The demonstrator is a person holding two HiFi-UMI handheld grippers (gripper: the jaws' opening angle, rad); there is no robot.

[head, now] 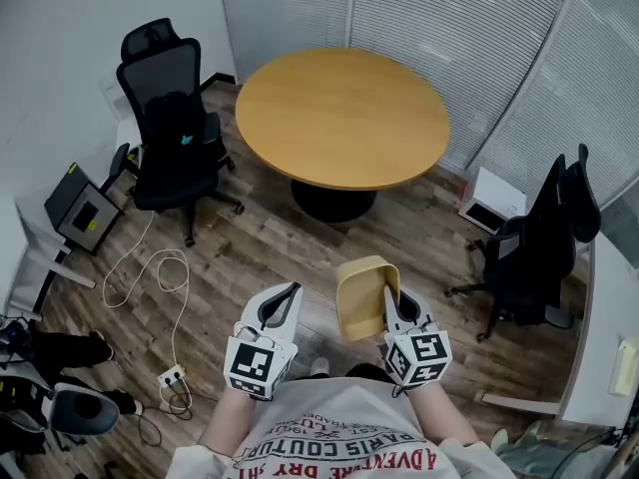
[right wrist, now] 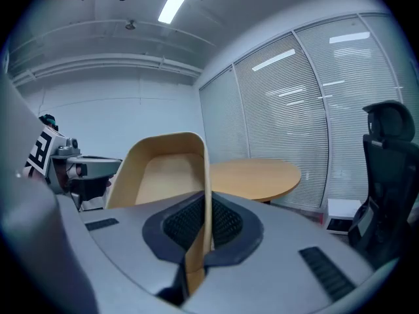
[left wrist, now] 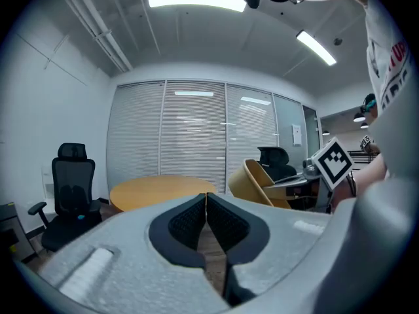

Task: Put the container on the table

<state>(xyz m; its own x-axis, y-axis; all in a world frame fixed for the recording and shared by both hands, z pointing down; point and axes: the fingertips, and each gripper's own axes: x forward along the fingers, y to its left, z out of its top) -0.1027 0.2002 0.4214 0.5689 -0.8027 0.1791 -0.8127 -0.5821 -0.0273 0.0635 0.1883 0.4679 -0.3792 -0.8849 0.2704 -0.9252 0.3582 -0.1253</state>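
A tan, open-topped container (head: 363, 295) hangs in the air above the wooden floor, tipped on its side. My right gripper (head: 391, 302) is shut on its wall, which runs between the jaws as a thin edge (right wrist: 205, 201). The container (left wrist: 256, 183) also shows to the right in the left gripper view. My left gripper (head: 286, 301) is shut with nothing in it, its pads (left wrist: 190, 222) pressed together. A round wooden table (head: 341, 116) stands ahead, bare on top; it appears as the table (left wrist: 157, 191) and the table (right wrist: 256, 176) in both gripper views.
A black office chair (head: 172, 118) stands left of the table. A second black chair (head: 544, 238) is at the right, beside a small white unit (head: 491, 200). A white cable and power strip (head: 172, 375) lie on the floor. Blinds line the far wall.
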